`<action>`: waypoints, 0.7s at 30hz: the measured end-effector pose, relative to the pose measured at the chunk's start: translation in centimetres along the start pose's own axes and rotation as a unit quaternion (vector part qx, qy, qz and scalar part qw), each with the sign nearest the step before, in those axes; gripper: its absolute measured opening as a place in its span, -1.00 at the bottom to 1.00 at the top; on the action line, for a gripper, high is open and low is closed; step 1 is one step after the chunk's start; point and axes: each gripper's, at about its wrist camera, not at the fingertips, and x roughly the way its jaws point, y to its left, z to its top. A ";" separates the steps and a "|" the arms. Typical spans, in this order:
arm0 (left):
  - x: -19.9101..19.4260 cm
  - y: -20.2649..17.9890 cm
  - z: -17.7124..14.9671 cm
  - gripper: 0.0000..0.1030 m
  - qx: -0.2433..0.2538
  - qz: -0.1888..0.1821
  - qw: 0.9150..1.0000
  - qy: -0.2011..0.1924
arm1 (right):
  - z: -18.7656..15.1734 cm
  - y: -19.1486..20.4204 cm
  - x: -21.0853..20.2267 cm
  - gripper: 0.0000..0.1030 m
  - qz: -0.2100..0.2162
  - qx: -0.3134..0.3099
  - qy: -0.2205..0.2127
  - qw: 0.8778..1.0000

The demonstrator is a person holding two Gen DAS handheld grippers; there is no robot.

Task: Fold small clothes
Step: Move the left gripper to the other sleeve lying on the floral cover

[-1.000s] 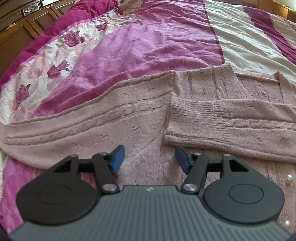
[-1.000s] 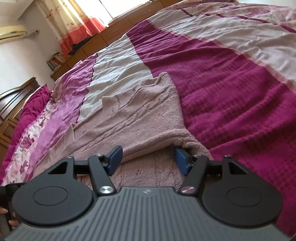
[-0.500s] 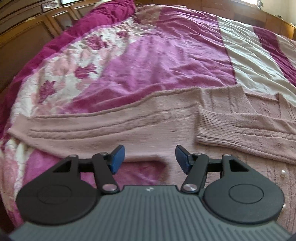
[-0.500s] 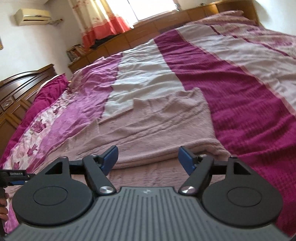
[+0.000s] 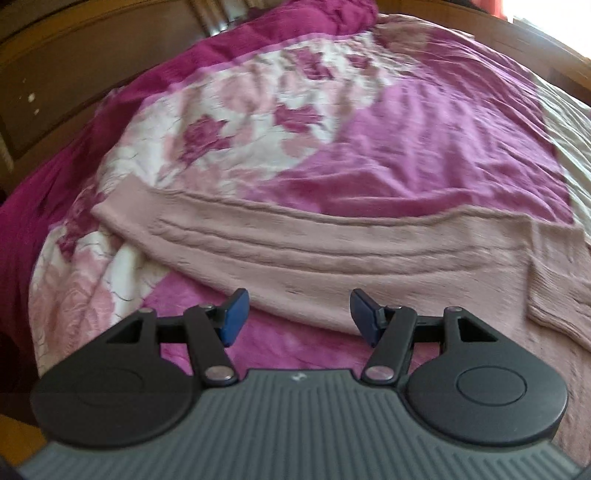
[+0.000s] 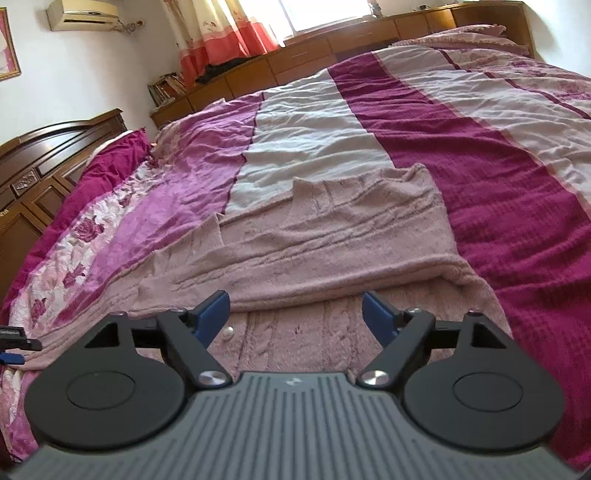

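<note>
Pink knitted cardigan [image 5: 332, 254] lies flat on the striped magenta bedspread [image 5: 424, 147], 1 sleeve [image 5: 192, 229] stretched out leftward over the floral band. Left gripper [image 5: 295, 315] hovers at that sleeve's near edge, jaws spread, gripping nothing. Right gripper [image 6: 295, 315] hovers above the folded body [image 6: 332, 236], jaws likewise spread, empty.

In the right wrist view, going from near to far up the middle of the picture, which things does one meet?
Right gripper → pink knitted sweater → white stripe of the bedspread → wooden cabinets → window.
</note>
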 end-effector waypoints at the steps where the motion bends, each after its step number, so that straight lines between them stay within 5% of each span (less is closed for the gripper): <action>1: 0.4 0.5 0.1 0.21 -0.008 0.002 1.000 0.000 | -0.2 0.0 0.0 0.71 -0.004 0.001 0.001 1.000; 11: 5.2 3.5 0.7 0.21 -0.091 0.012 0.995 0.028 | -0.9 -0.4 0.6 0.74 -0.034 -0.005 0.012 0.999; 21: 7.1 3.4 0.3 0.40 -0.113 0.019 0.993 0.020 | -1.5 -0.8 2.0 0.75 -0.052 0.001 0.037 0.998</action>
